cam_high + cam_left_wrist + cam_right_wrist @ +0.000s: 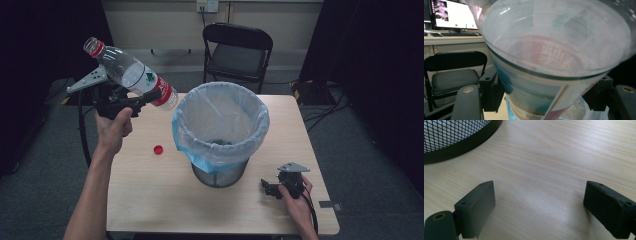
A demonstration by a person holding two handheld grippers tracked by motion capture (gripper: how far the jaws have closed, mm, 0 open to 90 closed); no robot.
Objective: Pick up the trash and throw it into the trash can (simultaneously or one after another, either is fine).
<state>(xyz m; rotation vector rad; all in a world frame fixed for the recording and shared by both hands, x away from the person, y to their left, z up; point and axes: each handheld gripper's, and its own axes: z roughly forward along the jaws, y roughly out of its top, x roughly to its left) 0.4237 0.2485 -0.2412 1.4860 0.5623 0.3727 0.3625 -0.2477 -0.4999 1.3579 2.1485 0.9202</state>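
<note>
The left tongs (pixel 142 100) are gripping a clear plastic bottle (pixel 131 74) by its lower body, holding it in the air above the tabletop's (pixel 150 200) far left corner. The bottle's long axis is slanting, its open neck pointing up and away to the left and its base aiming at the lined waste bin (pixel 220 131) just to the right. The right tongs (pixel 270 188) are resting open and empty near the tabletop's near right corner, so the left hand is the nearer to the bin's mouth.

Left gripper (pixel 145 97) raised, right gripper (pixel 267 187) agape.
</note>
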